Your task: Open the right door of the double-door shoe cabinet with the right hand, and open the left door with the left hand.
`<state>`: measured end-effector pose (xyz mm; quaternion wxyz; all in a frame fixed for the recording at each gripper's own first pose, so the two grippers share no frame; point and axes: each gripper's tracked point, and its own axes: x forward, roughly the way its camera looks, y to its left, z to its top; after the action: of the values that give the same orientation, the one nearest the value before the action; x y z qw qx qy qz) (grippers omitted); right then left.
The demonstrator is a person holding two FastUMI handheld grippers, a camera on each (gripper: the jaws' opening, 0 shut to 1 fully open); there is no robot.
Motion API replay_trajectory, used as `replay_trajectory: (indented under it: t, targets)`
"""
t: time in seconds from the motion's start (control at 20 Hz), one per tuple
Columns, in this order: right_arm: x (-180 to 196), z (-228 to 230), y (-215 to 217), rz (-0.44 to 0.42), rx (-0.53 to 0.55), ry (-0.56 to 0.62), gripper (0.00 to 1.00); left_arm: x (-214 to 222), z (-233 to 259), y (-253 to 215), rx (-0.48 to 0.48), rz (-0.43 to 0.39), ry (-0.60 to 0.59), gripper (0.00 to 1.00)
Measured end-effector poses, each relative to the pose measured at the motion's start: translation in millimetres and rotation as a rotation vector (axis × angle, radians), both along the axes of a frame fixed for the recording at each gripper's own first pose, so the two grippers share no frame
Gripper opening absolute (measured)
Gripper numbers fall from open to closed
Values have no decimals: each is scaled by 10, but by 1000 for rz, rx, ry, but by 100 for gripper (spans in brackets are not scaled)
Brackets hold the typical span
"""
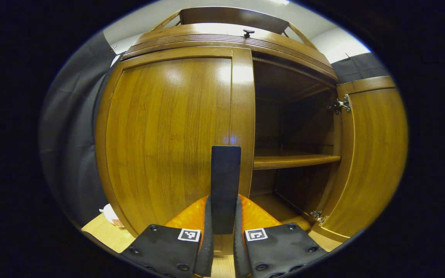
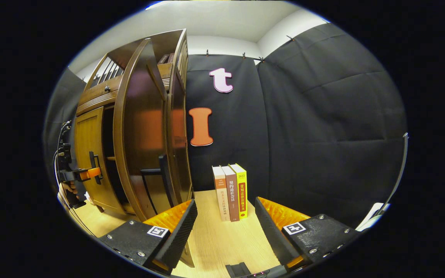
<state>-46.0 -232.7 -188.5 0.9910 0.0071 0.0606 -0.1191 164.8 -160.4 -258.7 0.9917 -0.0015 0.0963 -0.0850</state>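
The left gripper (image 1: 223, 227) is pinching the handle (image 1: 225, 185) of the closed left door (image 1: 168, 135) between narrow jaws. The right door (image 1: 369, 154) is standing open on the right. The right gripper (image 2: 225, 227) is hanging wide and empty near some books (image 2: 230, 191). A crooked pull could slip the fingers off the handle.

Black quilted cloth (image 2: 323, 127) lines the booth, clipped up top. White wall (image 2: 222, 23) above it, lit bright. Light wood tabletop (image 2: 222, 239) below. 3 books (image 2: 231, 192) upright, side by side, near the cloth. White paper scrap (image 1: 109, 213) on tabletop by cloth.
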Motion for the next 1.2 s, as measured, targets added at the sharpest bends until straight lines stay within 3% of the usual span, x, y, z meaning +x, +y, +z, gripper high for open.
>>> replay_trajectory:
  t: [0.05, 0.45, 0.5, 0.55, 1.2]
  targets:
    - [-14, 32, 21, 3, -1, -5, 99, -50, 5, -4, -6, -10, 6, 28]
    - [-125, 234, 265, 18, -23, -24, 99, -562, 136, 194, -27, -85, 28, 26]
    - [-158, 252, 302, 20, -27, -25, 99, -622, 145, 227, -25, -88, 27, 25]
    - [-182, 274, 326, 21, -31, -25, 92, -690, 152, 259, -22, -92, 28, 25]
    - [-333, 479, 748, 69, -29, -47, 92, -1322, 272, 814, -21, -86, 36, 24]
